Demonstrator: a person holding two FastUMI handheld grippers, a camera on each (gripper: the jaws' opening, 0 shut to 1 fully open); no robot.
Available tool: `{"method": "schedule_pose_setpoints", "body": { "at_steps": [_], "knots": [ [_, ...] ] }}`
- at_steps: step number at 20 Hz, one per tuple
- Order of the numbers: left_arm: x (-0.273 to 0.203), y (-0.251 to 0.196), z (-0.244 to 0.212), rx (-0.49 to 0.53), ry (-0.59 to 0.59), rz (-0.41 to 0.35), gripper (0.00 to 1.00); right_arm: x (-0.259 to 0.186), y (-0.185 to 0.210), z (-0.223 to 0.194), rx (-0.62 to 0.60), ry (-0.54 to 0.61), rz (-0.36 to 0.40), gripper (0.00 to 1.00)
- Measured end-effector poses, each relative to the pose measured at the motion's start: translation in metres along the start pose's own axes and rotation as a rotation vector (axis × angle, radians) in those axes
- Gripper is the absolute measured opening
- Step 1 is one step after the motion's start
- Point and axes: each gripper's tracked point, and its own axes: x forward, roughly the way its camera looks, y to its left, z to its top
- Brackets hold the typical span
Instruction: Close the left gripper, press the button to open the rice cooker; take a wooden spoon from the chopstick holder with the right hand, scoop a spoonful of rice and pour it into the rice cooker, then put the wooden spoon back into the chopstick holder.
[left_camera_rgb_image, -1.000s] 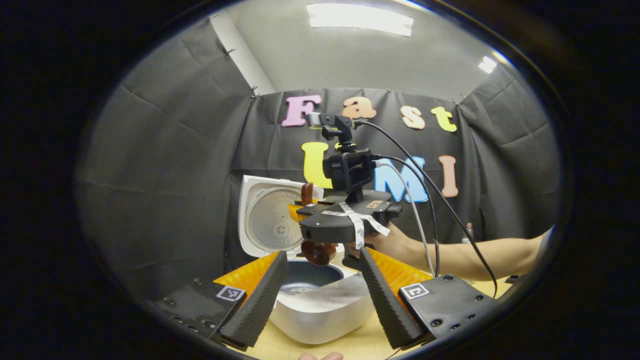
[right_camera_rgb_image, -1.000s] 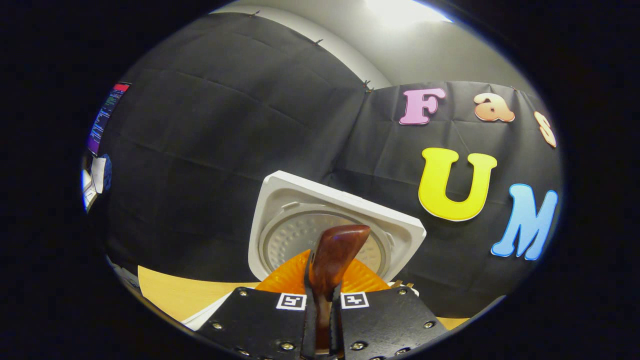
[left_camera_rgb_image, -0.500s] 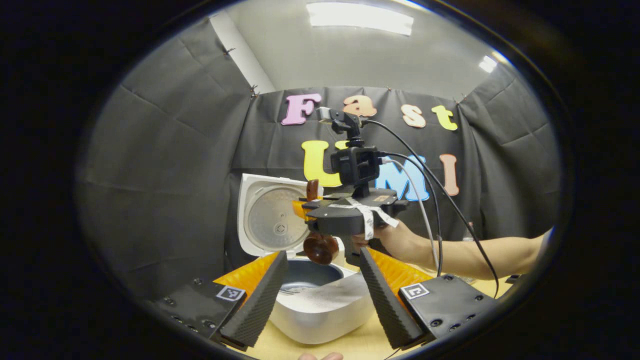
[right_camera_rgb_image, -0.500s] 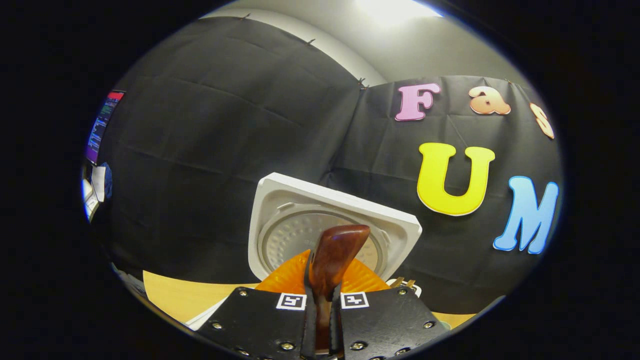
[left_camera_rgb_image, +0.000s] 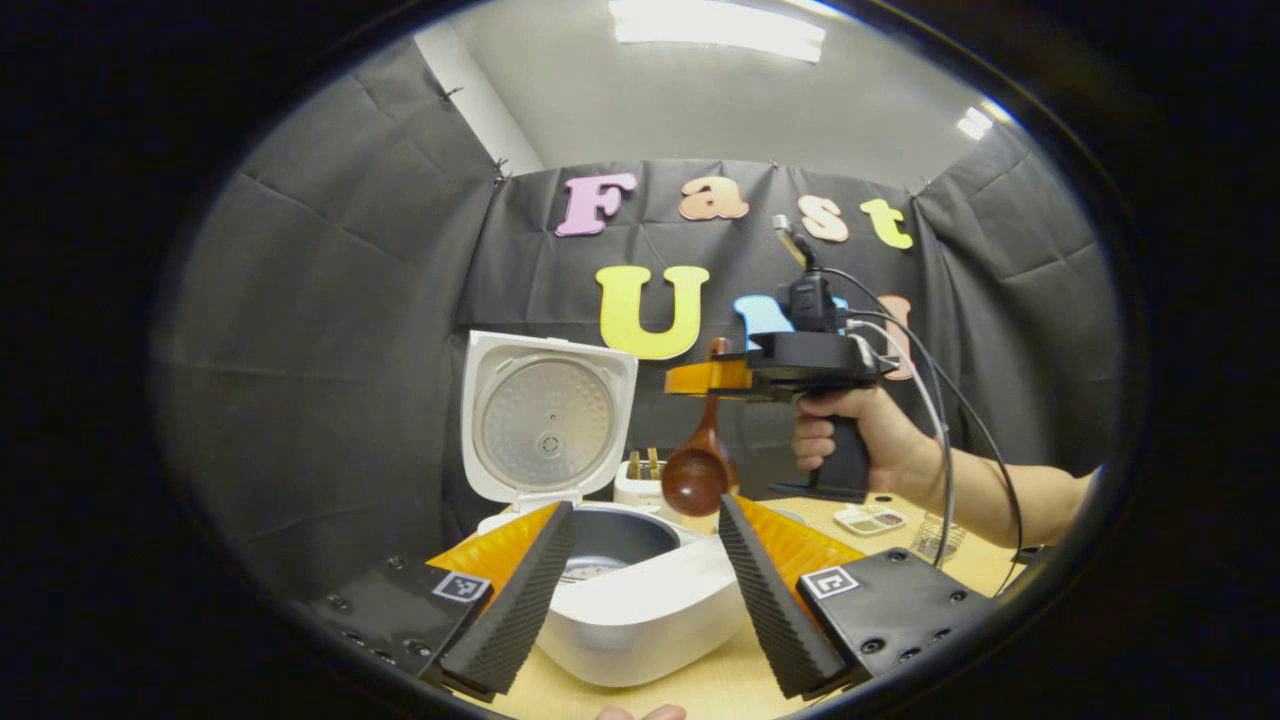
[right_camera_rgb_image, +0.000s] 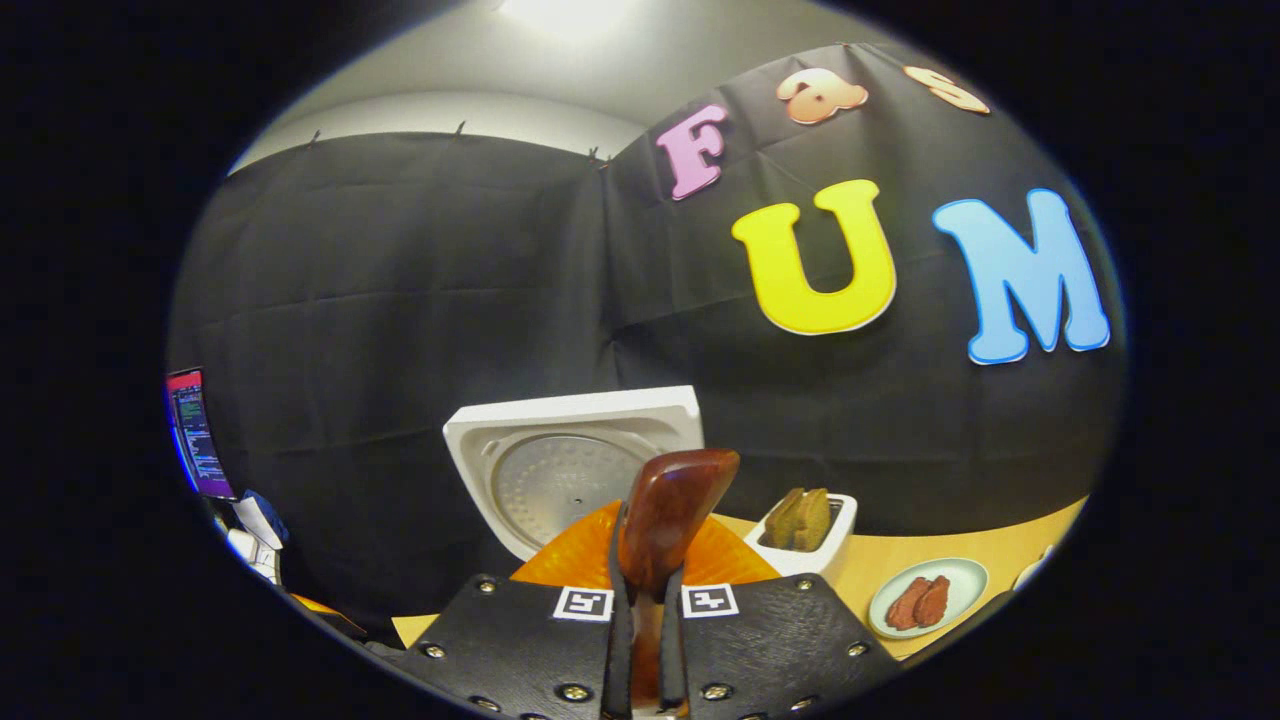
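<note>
Since a second ago the right gripper (left_camera_rgb_image: 712, 378) has swung off the rice cooker (left_camera_rgb_image: 640, 600) toward the chopstick holder (right_camera_rgb_image: 808, 530), jaws clamping the wooden spoon (left_camera_rgb_image: 698, 470); left gripper (left_camera_rgb_image: 640, 590) jaws wide, idle.

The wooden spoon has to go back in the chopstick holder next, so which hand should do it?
The right. The right gripper already clamps the wooden spoon by its handle, bowl hanging down close to the chopstick holder. The left gripper is open, low in front of the rice cooker.
</note>
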Motion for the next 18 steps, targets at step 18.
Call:
{"method": "schedule_pose_setpoints", "body": {
  "at_steps": [18],
  "knots": [
    [0.025, -0.023, -0.015, 0.009, 0.021, -0.046, 0.94, -0.173, -0.254, 0.03, 0.161, -0.103, -0.433, 0.11]
  ]
}}
